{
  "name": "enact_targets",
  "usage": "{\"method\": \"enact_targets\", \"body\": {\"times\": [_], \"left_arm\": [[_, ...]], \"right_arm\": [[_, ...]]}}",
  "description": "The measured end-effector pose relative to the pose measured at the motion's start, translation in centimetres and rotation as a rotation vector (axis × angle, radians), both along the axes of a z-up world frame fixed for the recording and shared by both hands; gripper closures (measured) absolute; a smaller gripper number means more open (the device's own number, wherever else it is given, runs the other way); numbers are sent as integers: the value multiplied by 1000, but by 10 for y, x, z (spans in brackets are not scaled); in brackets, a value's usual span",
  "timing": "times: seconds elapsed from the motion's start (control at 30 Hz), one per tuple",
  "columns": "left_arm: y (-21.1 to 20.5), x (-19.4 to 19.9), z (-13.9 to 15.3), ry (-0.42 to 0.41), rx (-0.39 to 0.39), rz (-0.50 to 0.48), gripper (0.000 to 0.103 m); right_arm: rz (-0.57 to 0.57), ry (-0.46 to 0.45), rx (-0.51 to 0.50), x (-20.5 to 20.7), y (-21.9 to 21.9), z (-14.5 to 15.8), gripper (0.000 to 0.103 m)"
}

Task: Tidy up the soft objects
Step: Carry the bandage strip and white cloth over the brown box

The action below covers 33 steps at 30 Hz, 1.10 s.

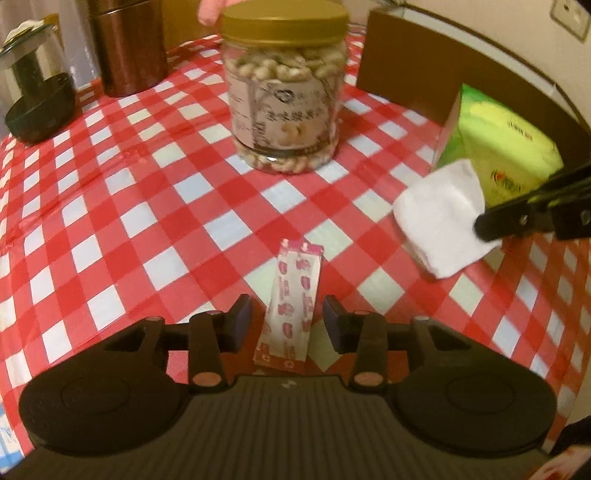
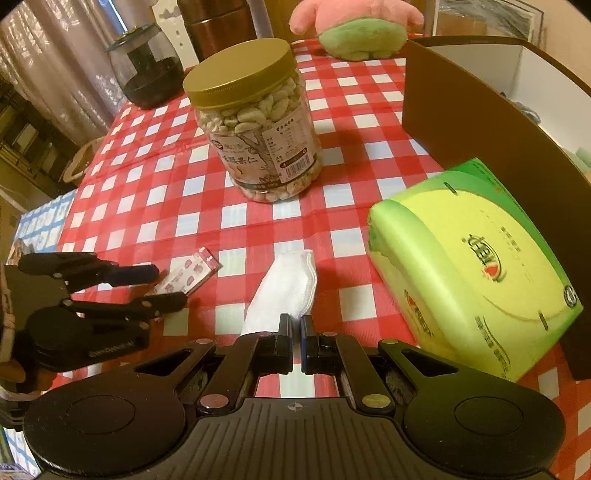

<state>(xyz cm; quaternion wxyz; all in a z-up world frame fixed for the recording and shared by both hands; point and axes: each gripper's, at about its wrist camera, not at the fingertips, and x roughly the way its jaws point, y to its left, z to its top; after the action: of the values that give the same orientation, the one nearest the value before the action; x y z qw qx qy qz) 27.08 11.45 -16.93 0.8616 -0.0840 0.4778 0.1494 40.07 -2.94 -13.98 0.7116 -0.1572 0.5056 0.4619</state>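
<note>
One white cloth (image 2: 286, 286), one sachet (image 1: 290, 310) — one jar (image 2: 255, 122), one plush (image 2: 354, 27).

Bench covered in a red-and-white checked plastic cloth (image 2: 155, 206). Mid-bench stood a clear plastic jar of pale nuts (image 2: 258, 122), gold screw lid, paper label on the side. Behind it a tall brown metal canister (image 1: 127, 44), and to its left a dark glass jar with a glass lid (image 1: 35, 77). On the right lay a green-and-yellow cardboard box (image 2: 476, 269), tilted, touching a brown-walled open box with a white inside (image 2: 465, 103). Grey curtains (image 2: 55, 66) hung beyond the far left edge of the bench.
</note>
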Motion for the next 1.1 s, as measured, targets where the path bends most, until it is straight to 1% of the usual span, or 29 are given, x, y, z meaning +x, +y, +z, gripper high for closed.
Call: {"method": "enact_targets", "body": {"times": [0.1,0.17,0.37,0.6,0.77,0.9,1.1], "left_arm": [[-7,2,-2,7,41,-21,67],[-8,2,-2,3,38,-26,79],[-13,4,3,5,39,-25,80],[-24,1,21,-22,47,-33,80],[-32,0,42,-54,67,-40,80],[-40,2,64,-92,98,-63,80],[-51,20,101,-168,148,-102,80]], "right_arm": [[-7,0,4,-1,-7,2,99],[-11,-1,8,-1,-11,3,99],[-11,-4,31,-2,-23,9,99],[-9,0,72,-1,-41,18,99],[-13,7,121,2,-59,29,99],[-23,4,165,5,-76,43,99],[-50,-27,237,14,-103,71,99]]}}
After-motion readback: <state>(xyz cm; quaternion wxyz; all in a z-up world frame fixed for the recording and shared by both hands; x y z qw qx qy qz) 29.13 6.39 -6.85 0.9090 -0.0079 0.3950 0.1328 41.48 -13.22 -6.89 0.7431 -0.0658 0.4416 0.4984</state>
